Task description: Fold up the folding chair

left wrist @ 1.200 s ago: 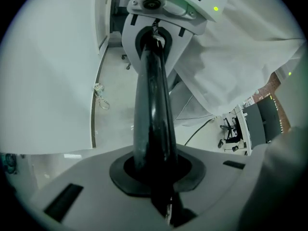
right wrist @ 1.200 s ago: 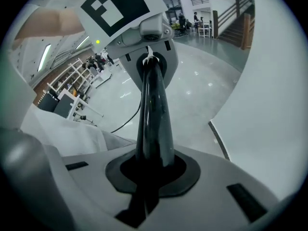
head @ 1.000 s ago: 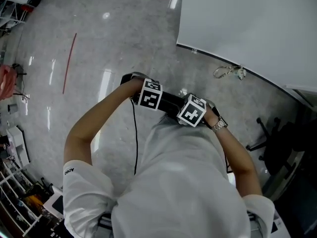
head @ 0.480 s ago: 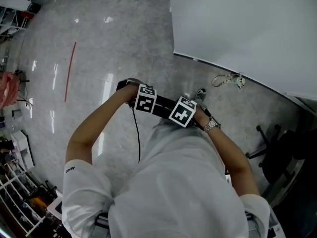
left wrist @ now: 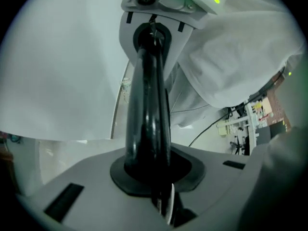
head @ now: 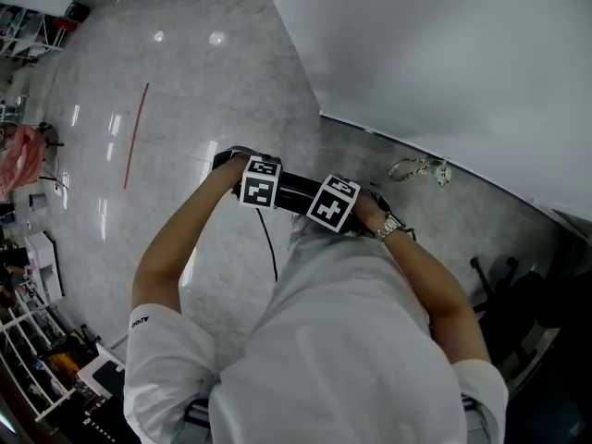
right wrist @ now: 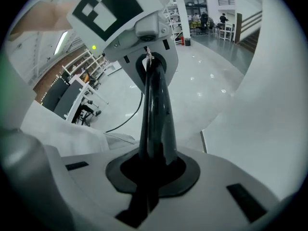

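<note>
The pale polished floor (head: 213,72) spreads away beyond the fingers, with shelving (head: 23,336) well off to their left. A big white panel (head: 444,63) lies ahead of them and to their right. Of the folding chair only a black bar (head: 292,191) shows. The rest is hidden under the person's torso, so I cannot tell whether it is folded yet. The bar's long axis runs straight from one set of fingers to the other, across the person's front, so neither hand is nearer; both are already on it. The left gripper (left wrist: 153,173) is clenched round the bar near its left end, and the right gripper (right wrist: 151,171) is clenched round it further right. By my reading, any coming move must carry the bar with both hands together. A red line (head: 136,137) marks the floor well left of the fingers, a black cable (head: 269,248) hangs below the left ones, and a small metal tangle (head: 421,167), perhaps keys, lies just beyond the right ones
</note>
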{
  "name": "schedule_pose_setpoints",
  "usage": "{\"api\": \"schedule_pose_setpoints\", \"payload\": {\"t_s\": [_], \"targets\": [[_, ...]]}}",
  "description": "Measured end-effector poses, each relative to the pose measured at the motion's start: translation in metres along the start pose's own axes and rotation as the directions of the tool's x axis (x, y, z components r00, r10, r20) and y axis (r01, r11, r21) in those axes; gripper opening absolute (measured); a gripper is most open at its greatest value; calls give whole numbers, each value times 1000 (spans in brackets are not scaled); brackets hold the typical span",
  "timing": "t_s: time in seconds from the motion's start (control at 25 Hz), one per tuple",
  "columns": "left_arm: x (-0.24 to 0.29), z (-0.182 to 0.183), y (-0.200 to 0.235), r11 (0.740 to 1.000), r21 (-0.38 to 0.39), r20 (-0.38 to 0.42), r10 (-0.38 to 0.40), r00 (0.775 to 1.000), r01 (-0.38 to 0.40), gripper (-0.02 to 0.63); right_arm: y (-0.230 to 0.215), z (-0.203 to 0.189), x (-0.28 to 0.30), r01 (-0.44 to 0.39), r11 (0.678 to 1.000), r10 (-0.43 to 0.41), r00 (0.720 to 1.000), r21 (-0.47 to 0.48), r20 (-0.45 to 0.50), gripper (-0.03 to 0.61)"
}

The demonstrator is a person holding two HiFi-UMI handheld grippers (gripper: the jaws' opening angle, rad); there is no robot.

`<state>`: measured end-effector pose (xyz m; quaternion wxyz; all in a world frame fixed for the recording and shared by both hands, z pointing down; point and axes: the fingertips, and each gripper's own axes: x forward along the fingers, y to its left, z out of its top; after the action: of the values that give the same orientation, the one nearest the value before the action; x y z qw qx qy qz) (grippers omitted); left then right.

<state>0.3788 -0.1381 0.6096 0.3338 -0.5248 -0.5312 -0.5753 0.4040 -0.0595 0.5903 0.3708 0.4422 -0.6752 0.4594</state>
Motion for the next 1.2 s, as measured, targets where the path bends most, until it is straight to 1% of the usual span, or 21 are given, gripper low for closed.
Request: {"api": "schedule_pose_setpoints", "payload": {"t_s": [0.04,0.12,0.24,0.36,0.48,0.56,0.68,0.76,0.84,0.92,1.04,1.12,1.2], "targets": [[-1,2,9,1000,15,1,3,1000,-3,55,-7,-1,-2,-1,1000,1,1000,17,4,44],[-4,7,22,999,36,-15,-26,1000,26,55,-18,-4,-7,1,999,-2,1000,49,19,44],[-6,14,22,998,33,-26,-57,998,57,55,-18,-10,-10,0,998,-2,1000,62,22,44],[-3,17,18,999,35,-19,-35,999,35,55,-14,-14,-8,4,999,-4,1000,45,10,44],[-5,13,23,999,46,-18,-20,1000,21,55,-18,-9,-9,2,998,-3,1000,59,8,44],[-11,3,22,999,43,-26,-32,999,33,55,-16,2,-9,8,998,-8,1000,59,4,44],[-20,-20,17,999,31,-17,-12,1000,13,55,-11,26,-6,13,999,-13,1000,43,-5,44],[-22,-33,17,1000,-13,11,-7,1000,7,55,-13,40,-3,8,1000,-8,1000,17,-19,44],[-22,-45,14,997,-73,51,-28,998,31,57,-14,52,2,-7,1000,7,999,-11,-38,44],[-23,-58,9,994,-100,63,-41,997,48,57,-12,65,7,-19,999,17,998,-41,-52,44],[-24,-80,5,996,-79,43,-42,998,45,57,-13,86,14,-22,995,15,998,-95,-64,44],[-23,-93,10,996,-71,41,-58,997,61,60,-21,98,19,-17,991,9,998,-130,-64,44],[-19,-100,19,996,-61,34,-69,997,71,63,-33,103,24,-24,989,14,998,-143,-67,44]]}}
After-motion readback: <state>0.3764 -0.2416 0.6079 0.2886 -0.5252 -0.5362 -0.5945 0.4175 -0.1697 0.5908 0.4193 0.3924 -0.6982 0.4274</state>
